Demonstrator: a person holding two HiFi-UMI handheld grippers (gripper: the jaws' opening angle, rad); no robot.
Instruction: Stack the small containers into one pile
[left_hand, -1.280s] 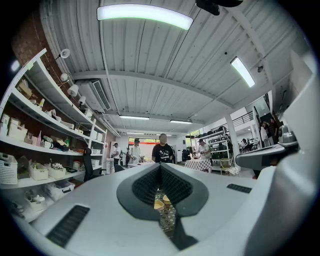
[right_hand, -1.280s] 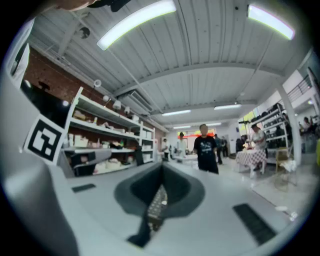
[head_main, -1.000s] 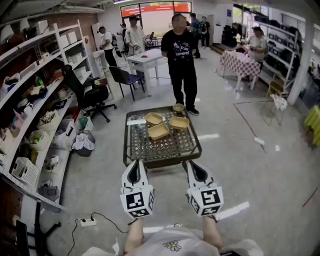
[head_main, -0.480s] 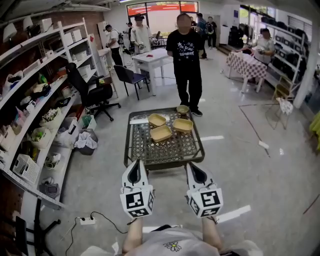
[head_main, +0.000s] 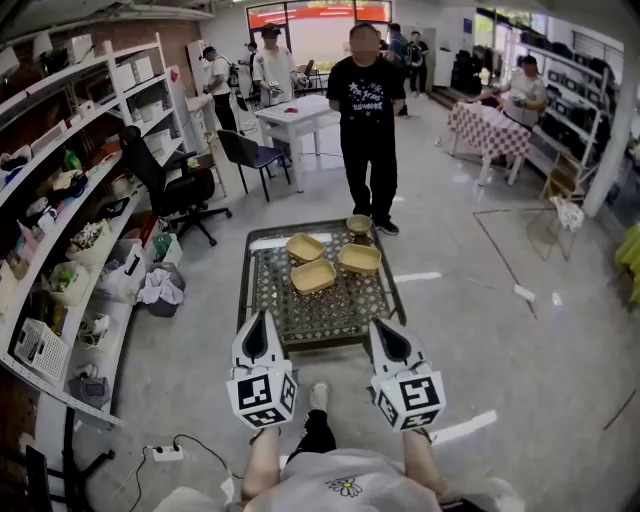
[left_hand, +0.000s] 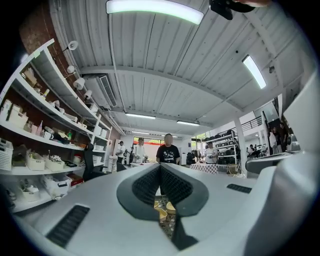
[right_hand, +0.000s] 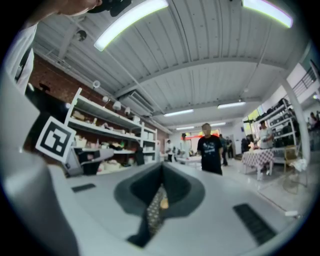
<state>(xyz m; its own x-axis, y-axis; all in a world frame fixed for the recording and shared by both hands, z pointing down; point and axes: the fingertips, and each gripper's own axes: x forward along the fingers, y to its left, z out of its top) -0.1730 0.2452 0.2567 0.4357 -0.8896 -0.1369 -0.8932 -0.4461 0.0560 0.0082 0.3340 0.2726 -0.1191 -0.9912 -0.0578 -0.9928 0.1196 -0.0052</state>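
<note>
Three shallow tan containers (head_main: 313, 277) (head_main: 305, 246) (head_main: 359, 258) and a small round bowl (head_main: 358, 223) sit on the far half of a low mesh-topped table (head_main: 320, 318). My left gripper (head_main: 263, 317) and right gripper (head_main: 377, 324) hang side by side at the table's near edge, both shut and empty, well short of the containers. In the left gripper view the shut left gripper (left_hand: 160, 166) points level, and the containers (left_hand: 164, 210) show below the tip. In the right gripper view only a strip of the mesh table (right_hand: 156, 207) shows below the shut right gripper (right_hand: 162, 166).
A person in black (head_main: 367, 110) stands at the table's far end. Loaded shelves (head_main: 60, 200) line the left wall, with an office chair (head_main: 175, 190) and bags beside them. A power strip (head_main: 165, 452) lies on the floor near left. More tables and people stand further back.
Both grippers have moved forward together to the table's near edge, and the table looks closer. A foot now shows between the grippers. Both pairs of jaws have stayed shut.
</note>
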